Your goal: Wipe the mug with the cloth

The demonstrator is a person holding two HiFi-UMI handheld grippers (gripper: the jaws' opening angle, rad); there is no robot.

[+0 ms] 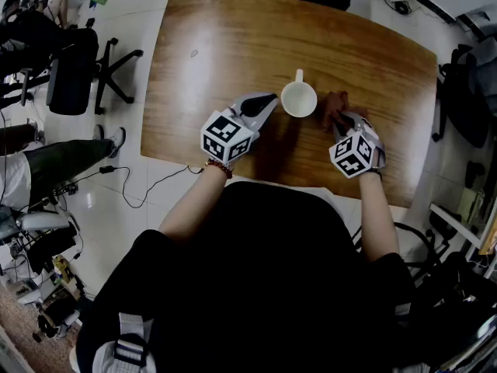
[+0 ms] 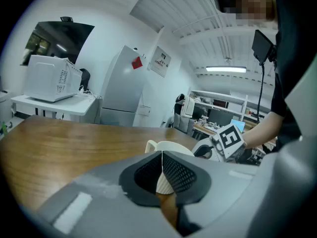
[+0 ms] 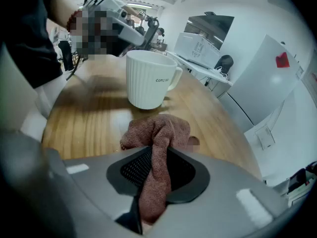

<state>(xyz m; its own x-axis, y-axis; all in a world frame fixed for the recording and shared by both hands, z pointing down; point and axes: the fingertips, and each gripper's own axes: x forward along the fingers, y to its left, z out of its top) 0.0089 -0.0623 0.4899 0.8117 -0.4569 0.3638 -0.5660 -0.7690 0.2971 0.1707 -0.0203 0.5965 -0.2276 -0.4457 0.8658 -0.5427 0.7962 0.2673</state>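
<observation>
A white ribbed mug (image 1: 298, 99) stands upright on the wooden table (image 1: 233, 45), its handle turned to the far side. My left gripper (image 1: 269, 102) sits just left of it. In the left gripper view this gripper (image 2: 162, 156) has its jaws shut with nothing between them, and the mug (image 2: 171, 146) shows right behind them. My right gripper (image 1: 342, 121) is to the mug's right, shut on a reddish-brown cloth (image 1: 335, 105). In the right gripper view the cloth (image 3: 159, 133) bunches up out of the right gripper (image 3: 157, 157), with the mug (image 3: 147, 78) a short way beyond.
Office chairs (image 1: 74, 68) and cables are on the floor to the left of the table. A microwave (image 2: 52, 78) rests on a side counter beyond the table, next to a white fridge (image 2: 121, 90). The table's near edge (image 1: 295, 183) runs close to the person's body.
</observation>
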